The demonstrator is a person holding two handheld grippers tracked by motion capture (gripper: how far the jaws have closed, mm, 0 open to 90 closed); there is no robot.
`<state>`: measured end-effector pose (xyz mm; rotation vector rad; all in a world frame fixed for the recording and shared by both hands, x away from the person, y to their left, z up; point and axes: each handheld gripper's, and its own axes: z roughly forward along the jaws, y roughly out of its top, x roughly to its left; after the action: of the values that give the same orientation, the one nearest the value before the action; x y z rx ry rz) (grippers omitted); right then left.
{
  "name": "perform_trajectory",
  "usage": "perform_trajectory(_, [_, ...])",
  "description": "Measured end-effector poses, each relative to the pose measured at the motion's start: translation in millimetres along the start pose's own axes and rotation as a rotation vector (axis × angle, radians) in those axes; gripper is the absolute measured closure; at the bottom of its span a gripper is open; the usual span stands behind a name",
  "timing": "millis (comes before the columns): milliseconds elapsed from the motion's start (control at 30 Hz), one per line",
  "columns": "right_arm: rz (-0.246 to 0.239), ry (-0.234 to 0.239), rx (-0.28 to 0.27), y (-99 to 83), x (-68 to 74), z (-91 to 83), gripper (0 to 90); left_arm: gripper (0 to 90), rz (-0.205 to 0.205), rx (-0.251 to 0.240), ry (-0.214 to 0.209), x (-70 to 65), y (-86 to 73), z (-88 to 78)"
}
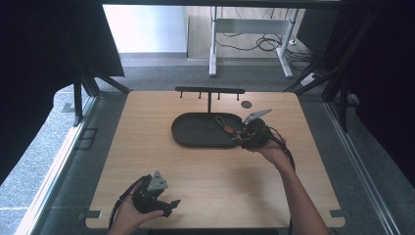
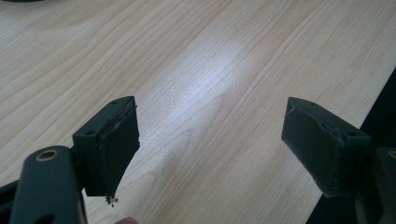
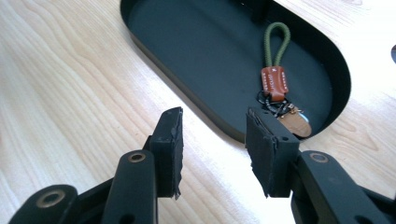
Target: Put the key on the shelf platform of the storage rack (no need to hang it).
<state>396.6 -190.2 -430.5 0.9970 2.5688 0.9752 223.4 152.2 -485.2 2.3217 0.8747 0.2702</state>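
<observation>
your right gripper (image 3: 212,140) hovers at the near rim of a black oval tray (image 3: 196,51), jaws parted and grasping nothing. inside the tray, at its right end, lies a keychain (image 3: 279,91): a green cord loop, a brown leather tab, a dark ring and a small tan fob. it looks light and floppy, likely to dangle and slide on the smooth tray. the leather tab, stiffest and thickest, seems the best place to pinch. your left gripper (image 2: 210,144) rests released over the bare wooden table (image 2: 210,56).
</observation>
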Motion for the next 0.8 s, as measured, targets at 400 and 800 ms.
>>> perform_trajectory(400, [-0.005,0.020,-0.014,-30.0,8.8,-9.3,56.9,19.3,0.011,0.013,-0.004,-2.2,0.2,1.9])
perform_trajectory(800, [0.010,0.042,-0.039,-72.0,18.1,-18.8,56.7,19.3,0.013,0.020,-0.007,-4.8,1.1,4.0])
